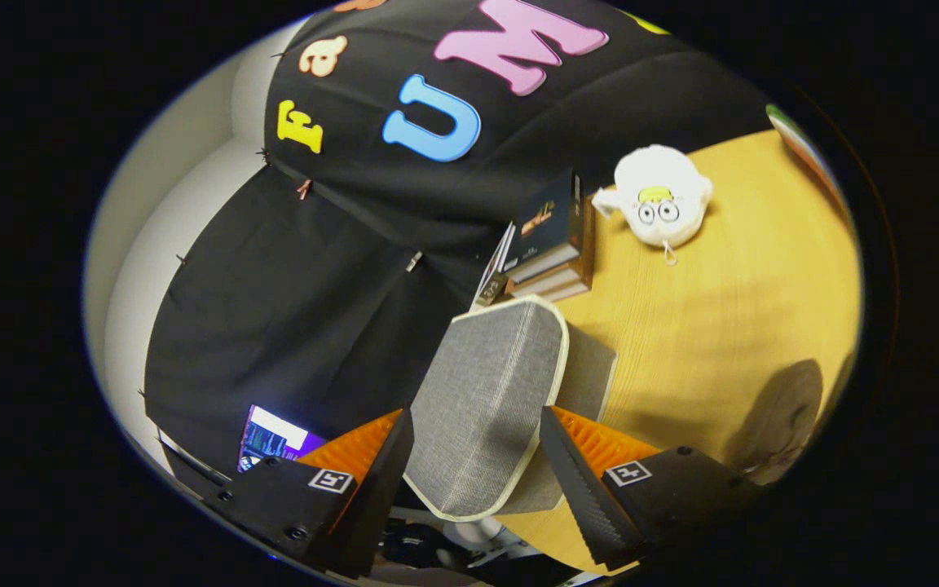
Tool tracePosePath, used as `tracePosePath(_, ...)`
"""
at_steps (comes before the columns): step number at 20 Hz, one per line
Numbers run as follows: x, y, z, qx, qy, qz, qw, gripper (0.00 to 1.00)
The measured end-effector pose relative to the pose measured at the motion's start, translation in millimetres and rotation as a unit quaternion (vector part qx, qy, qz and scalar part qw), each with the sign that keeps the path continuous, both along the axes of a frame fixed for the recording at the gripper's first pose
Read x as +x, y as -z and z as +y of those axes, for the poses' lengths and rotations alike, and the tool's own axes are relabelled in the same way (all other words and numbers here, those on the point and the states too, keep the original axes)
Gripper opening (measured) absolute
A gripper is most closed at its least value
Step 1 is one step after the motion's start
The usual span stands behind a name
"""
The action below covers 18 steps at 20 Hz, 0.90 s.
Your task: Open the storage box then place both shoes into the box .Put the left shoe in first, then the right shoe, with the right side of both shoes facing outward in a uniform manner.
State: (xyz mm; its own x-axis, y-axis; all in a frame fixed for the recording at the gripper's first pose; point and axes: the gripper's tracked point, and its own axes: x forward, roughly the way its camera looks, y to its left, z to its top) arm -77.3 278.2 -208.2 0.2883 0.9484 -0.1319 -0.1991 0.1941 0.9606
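Observation:
The storage box's grey fabric lid [486, 383], edged in cream, stands tilted up between my fingers. My gripper [478, 432] is shut on the lid, one finger pressing on each side edge. Behind the raised lid, part of the grey box body [589, 371] shows on the yellow wooden table [722, 326]. The lid hides the inside of the box.
A stack of books [551, 240] lies just beyond the box, against the black cloth wall. A white plush toy [661, 196] with big eyes sits on the table further back. A lit screen [274, 436] glows low beside one finger. A dim brownish shape [779, 424] lies on the table on the other side.

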Motion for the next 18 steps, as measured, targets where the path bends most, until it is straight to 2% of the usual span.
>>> tracePosePath(5,-11,38,34,0.034,-0.03,0.094,0.995,0.96)
tracePosePath(9,-24,40,59,0.083,-0.061,0.153,0.983,0.96)
tracePosePath(12,-26,38,63,0.1,-0.058,0.176,0.978,0.94)
tracePosePath(14,-23,39,60,0.108,-0.044,0.194,0.974,0.68)
tracePosePath(15,-22,39,60,0.113,-0.04,0.2,0.972,0.68)
tracePosePath(17,-23,35,55,0.122,-0.031,0.21,0.969,0.55)
tracePosePath(18,-14,27,47,0.135,-0.014,0.212,0.968,0.38)
